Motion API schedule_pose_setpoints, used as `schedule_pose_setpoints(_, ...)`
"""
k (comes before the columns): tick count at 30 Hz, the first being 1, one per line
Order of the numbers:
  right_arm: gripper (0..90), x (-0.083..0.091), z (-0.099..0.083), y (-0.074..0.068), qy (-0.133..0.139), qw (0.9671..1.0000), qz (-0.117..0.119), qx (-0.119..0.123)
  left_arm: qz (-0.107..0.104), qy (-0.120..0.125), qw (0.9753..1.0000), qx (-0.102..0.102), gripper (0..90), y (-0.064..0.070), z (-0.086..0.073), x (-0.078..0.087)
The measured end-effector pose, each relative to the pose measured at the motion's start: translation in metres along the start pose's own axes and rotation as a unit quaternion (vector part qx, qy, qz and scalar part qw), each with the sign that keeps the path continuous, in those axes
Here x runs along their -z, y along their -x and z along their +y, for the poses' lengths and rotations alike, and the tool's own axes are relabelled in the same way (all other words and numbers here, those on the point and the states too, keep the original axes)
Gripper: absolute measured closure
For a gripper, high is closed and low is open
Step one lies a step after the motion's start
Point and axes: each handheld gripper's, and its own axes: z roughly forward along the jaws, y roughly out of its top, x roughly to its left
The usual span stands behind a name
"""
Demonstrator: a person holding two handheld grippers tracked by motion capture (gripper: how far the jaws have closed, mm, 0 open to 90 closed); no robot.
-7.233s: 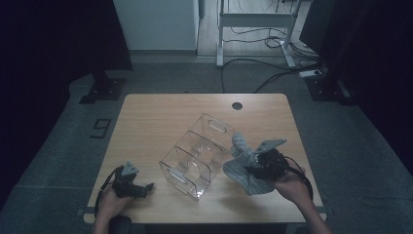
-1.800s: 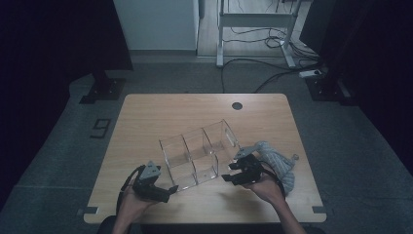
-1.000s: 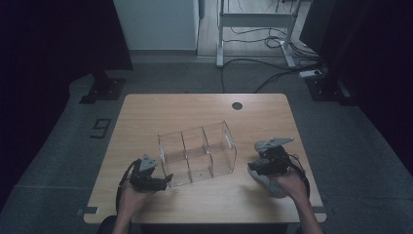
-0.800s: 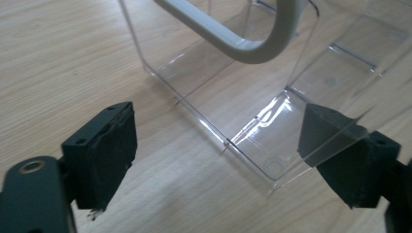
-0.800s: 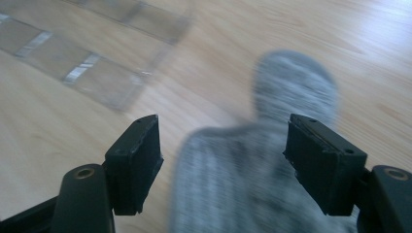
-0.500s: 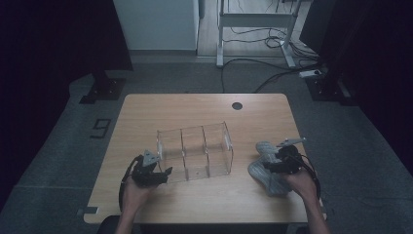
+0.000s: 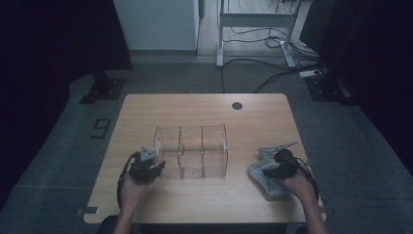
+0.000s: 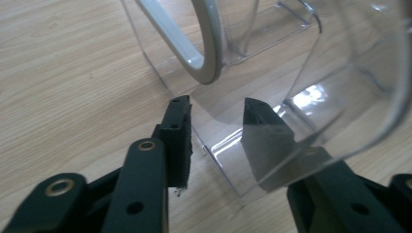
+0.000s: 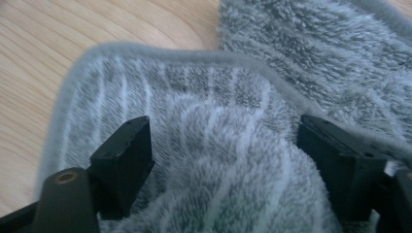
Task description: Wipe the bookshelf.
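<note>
Clear organizer (image 7: 191,152) lies lengthwise across the table (image 7: 204,105).

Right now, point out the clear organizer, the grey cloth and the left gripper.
clear organizer (image 7: 191,151): high view, its middle compartment.
grey cloth (image 9: 233,145): right gripper view, striped pile between the open jaws.
left gripper (image 8: 216,128): left gripper view, gap between its fingertips, astride the organizer's wall.

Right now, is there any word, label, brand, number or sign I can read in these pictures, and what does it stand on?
"9": a single pale figure on a dark floor mat left of the table; it could equally be a 6 seen from the other side.
Clear three-part box: no lettering seen.
Grey cloth: none.
Left tongs and right tongs: no markings legible.
</note>
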Motion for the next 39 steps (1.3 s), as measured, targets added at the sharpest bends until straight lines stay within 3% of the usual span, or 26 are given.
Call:
schedule_pose_setpoints(5,19.4,0.006,0.003,-0.002,0.006,1.0,0.005,0.0,0.005,-0.004,0.9999,0.008,70.4,-0.01,0.002,-0.002)
schedule_pose_setpoints(10,16.4,0.026,0.003,0.001,0.043,0.999,-0.008,-0.001,0.004,-0.005,0.9999,0.014,76.3,-0.019,0.002,-0.002)
schedule_pose_setpoints(13,13.3,0.028,-0.002,0.005,0.035,0.9992,-0.016,0.004,0.006,-0.005,0.9998,0.018,79.5,-0.025,0.002,-0.002)
schedule_pose_setpoints(17,12.3,0.017,-0.011,0.01,0.009,0.9999,-0.01,-0.003,0.008,-0.003,0.9996,0.025,82.8,-0.03,0.001,-0.002)
schedule_pose_setpoints(22,13.3,0.007,-0.013,0.008,-0.01,0.9999,-0.013,0.004,0.011,0.0,0.9994,0.032,86.2,-0.035,-0.001,-0.001)
schedule_pose_setpoints(26,27.1,0.005,-0.014,0.002,-0.022,0.9986,-0.042,0.022,0.006,0.003,0.9995,0.031,86.7,-0.037,-0.003,0.0)
schedule_pose_setpoints(31,50.6,0.01,-0.014,0.004,-0.02,0.998,-0.059,-0.004,0.003,0.009,0.9995,0.03,86.0,-0.038,-0.004,0.0)
schedule_pose_setpoints(35,59.9,0.013,-0.014,0.009,-0.016,0.9983,-0.056,-0.007,-0.008,0.012,0.9994,0.032,84.5,-0.04,-0.005,0.0)
schedule_pose_setpoints(39,62.8,0.022,-0.013,0.012,0.017,0.9986,-0.043,-0.026,-0.01,0.015,0.9993,0.033,83.2,-0.041,-0.006,0.0)
